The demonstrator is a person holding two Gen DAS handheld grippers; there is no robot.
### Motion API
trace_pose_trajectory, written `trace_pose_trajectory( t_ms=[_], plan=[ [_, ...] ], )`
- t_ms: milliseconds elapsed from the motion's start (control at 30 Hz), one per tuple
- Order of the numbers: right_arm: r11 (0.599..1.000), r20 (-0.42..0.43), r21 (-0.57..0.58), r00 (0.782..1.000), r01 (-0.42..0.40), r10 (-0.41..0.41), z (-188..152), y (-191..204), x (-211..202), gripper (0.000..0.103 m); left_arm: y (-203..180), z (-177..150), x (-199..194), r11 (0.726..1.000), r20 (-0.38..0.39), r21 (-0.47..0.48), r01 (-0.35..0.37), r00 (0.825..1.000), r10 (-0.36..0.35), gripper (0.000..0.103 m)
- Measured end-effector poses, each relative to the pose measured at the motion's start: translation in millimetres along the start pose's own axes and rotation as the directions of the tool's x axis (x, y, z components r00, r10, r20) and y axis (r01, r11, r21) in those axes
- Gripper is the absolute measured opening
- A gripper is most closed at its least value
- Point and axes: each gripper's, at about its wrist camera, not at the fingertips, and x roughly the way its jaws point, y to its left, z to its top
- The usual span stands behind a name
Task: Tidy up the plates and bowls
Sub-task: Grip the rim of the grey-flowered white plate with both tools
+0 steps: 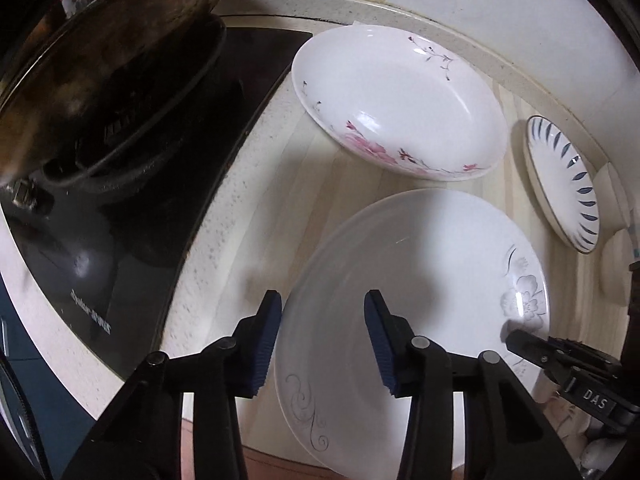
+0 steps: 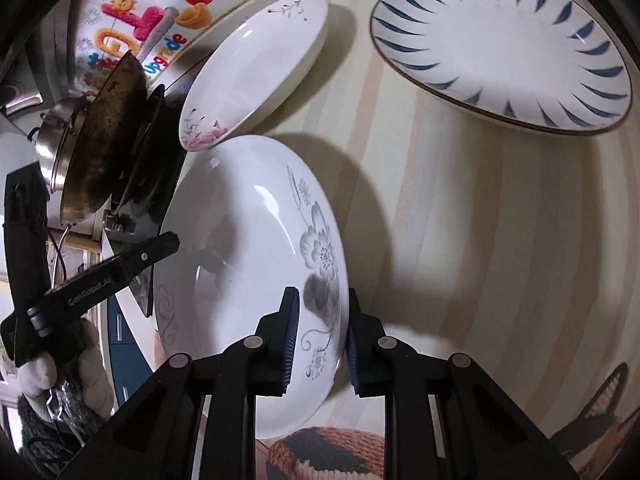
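A white plate with a grey flower point(image 1: 412, 280) point(image 2: 256, 252) lies on the striped mat nearest me. My left gripper point(image 1: 322, 340) is open with its jaws straddling the plate's left rim. My right gripper point(image 2: 320, 340) is open with its jaws either side of the plate's right rim; it also shows in the left wrist view point(image 1: 560, 364). A white dish with pink flowers point(image 1: 396, 100) point(image 2: 256, 72) lies behind it. A white plate with blue leaf strokes point(image 1: 564, 184) point(image 2: 504, 48) lies to the right.
A black glass stove point(image 1: 132, 240) holds a dark pan point(image 1: 108, 60) point(image 2: 104, 140) on the left. A wall with colourful stickers point(image 2: 136, 28) stands behind. The striped mat point(image 2: 460, 220) covers the counter. A woven brown object point(image 2: 328, 456) sits at the near edge.
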Motion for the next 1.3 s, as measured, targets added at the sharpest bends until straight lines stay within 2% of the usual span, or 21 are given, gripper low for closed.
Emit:
trace_pose_trajectory(
  t_ms=[200,400,733,767,800,833,867,900,933,967,1000,1033,1067,1100,1167,1300],
  plan=[
    [1.000,-0.005,0.007,1.000,0.013,-0.013,-17.2,-12.9,-28.0,0.023,-24.1,-17.4,-21.6,0.999,-0.007,0.030,0.023,1.000,-0.023,0.040],
    [0.998,0.006,0.061,0.999,0.031,-0.032,-45.6,-42.7,-73.8,0.023,-63.7,-36.7,-43.5,0.992,-0.013,0.089,0.088,0.996,-0.087,0.040],
    [0.977,0.067,0.191,0.992,0.092,-0.107,-102.7,-114.0,-158.2,0.023,-156.8,-69.0,-46.8,0.952,-0.065,0.239,0.192,0.981,-0.181,0.040],
    [0.973,0.074,0.210,0.990,0.098,-0.116,-108.2,-122.6,-164.5,0.023,-163.2,-70.2,-44.7,0.948,-0.071,0.251,0.198,0.980,-0.185,0.038],
    [0.970,0.077,0.223,0.990,0.100,-0.119,-110.9,-129.4,-168.0,0.023,-170.0,-72.4,-44.1,0.934,-0.090,0.259,0.247,0.969,-0.231,0.020],
    [0.968,0.080,0.235,0.990,0.092,-0.114,-113.6,-135.2,-170.8,0.023,-177.8,-73.4,-42.5,0.915,-0.123,0.259,0.309,0.950,-0.286,0.018],
    [0.966,0.093,0.252,0.993,0.052,-0.078,-118.0,-141.0,-174.3,0.023,-192.4,-78.9,-43.7,0.904,-0.140,0.277,0.325,0.945,-0.297,0.019],
    [0.965,0.100,0.259,0.993,0.040,-0.069,-119.0,-142.3,-174.5,0.022,-208.0,-84.8,-44.9,0.899,-0.131,0.325,0.292,0.956,-0.263,0.019],
    [0.964,0.091,0.258,0.992,0.065,-0.091,-119.8,-142.2,-173.5,0.020,-221.4,-88.5,-41.9,0.894,-0.130,0.365,0.259,0.965,-0.227,0.021],
    [0.958,0.073,0.251,0.985,0.136,-0.158,-120.0,-141.5,-169.7,0.018,-227.6,-91.4,-38.0,0.897,-0.129,0.380,0.227,0.973,-0.192,0.020],
    [0.945,0.043,0.258,0.975,0.202,-0.220,-121.4,-143.2,-163.9,0.015,-227.4,-91.2,-35.5,0.895,-0.142,0.370,0.247,0.968,-0.208,0.020],
    [0.939,0.021,0.271,0.974,0.211,-0.225,-122.7,-148.5,-158.9,0.016,-221.8,-90.9,-33.4,0.906,-0.154,0.327,0.268,0.961,-0.229,0.020],
    [0.945,0.016,0.277,0.982,0.175,-0.187,-125.6,-153.4,-154.6,0.014,-216.9,-90.6,-32.1,0.917,-0.154,0.310,0.252,0.965,-0.213,0.019],
    [0.947,0.032,0.288,0.986,0.146,-0.162,-129.3,-156.0,-155.7,0.014,-212.2,-89.9,-33.9,0.912,-0.162,0.309,0.268,0.960,-0.227,0.020],
    [0.953,0.034,0.253,0.983,0.167,-0.181,-133.9,-150.3,-159.6,0.014,-203.0,-85.7,-39.6,0.924,-0.132,0.289,0.248,0.967,-0.218,0.020],
    [0.948,0.043,0.294,0.990,0.119,-0.137,-144.0,-156.3,-165.6,0.015,-186.7,-78.4,-45.5,0.936,-0.089,0.286,0.207,0.978,-0.189,0.020]
  ],
)
